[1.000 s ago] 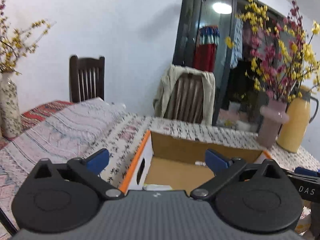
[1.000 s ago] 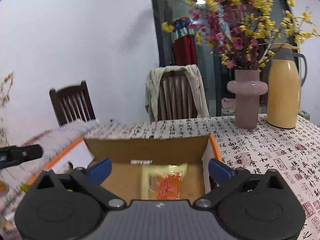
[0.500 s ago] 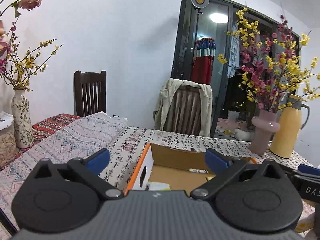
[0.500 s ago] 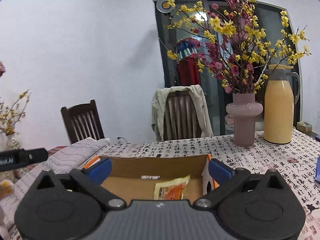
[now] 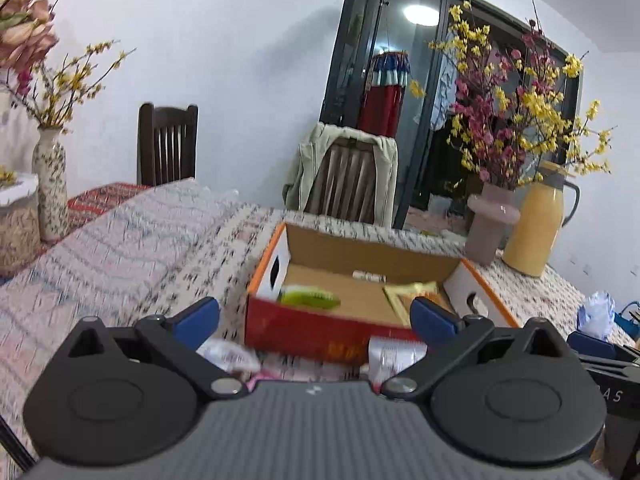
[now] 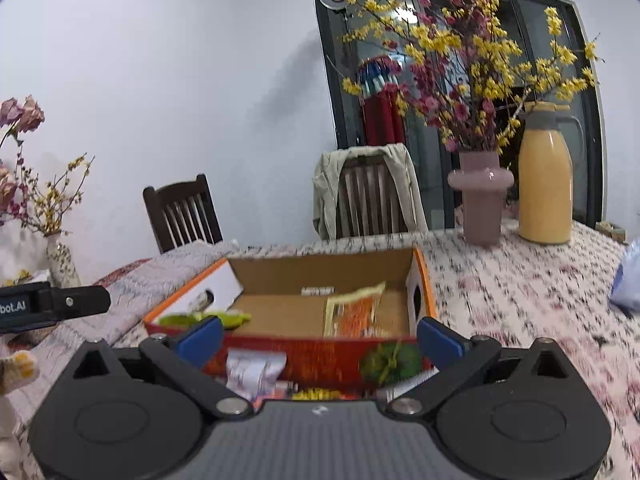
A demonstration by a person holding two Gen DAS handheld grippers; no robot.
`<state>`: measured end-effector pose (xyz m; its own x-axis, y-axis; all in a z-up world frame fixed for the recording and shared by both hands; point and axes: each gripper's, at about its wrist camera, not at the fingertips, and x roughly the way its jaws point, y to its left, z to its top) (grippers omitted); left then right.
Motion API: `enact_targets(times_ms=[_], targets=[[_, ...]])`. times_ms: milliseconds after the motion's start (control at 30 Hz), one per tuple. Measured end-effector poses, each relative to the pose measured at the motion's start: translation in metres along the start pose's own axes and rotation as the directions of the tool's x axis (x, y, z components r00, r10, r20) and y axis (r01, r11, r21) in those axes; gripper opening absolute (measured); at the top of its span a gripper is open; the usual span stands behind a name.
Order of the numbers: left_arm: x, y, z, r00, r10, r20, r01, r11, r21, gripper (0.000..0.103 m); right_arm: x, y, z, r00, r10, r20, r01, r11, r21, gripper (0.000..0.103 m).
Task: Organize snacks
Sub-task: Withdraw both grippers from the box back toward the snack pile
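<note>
Patterned tablecloth [image 6: 520,280] bears cardboard box [image 6: 320,272]. Left gripper [image 5: 314,314] and right gripper [image 6: 320,334] spread wide, empty. Risk: near loose packets [image 6: 254,372] snagging box wall.

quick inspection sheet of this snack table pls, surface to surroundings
surface: patterned tablecloth, blurred by motion
job's things: open cardboard box holding an orange packet and a green packet; more packets lie on the cloth in front of it
clutter: pink vase, yellow flask, patterned vase
grippers: left claw open, empty; right claw open, empty
cables: nothing seen
surroundings: two chairs, one draped with a jacket; glass door
</note>
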<state>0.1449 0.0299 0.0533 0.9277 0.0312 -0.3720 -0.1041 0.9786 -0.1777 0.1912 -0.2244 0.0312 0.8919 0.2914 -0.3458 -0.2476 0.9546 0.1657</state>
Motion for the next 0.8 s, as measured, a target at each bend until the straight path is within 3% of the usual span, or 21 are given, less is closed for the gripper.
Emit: enact_targets(times_ms=[800], targets=[[-0.073,0.036,-0.059,0.998,0.058,-0.013,-0.058,0.998,0.02,0.103,-0.07,0.02,-0.063,0.998,0.016,-0.063,-0.021,0.997,-0.077,0.103]])
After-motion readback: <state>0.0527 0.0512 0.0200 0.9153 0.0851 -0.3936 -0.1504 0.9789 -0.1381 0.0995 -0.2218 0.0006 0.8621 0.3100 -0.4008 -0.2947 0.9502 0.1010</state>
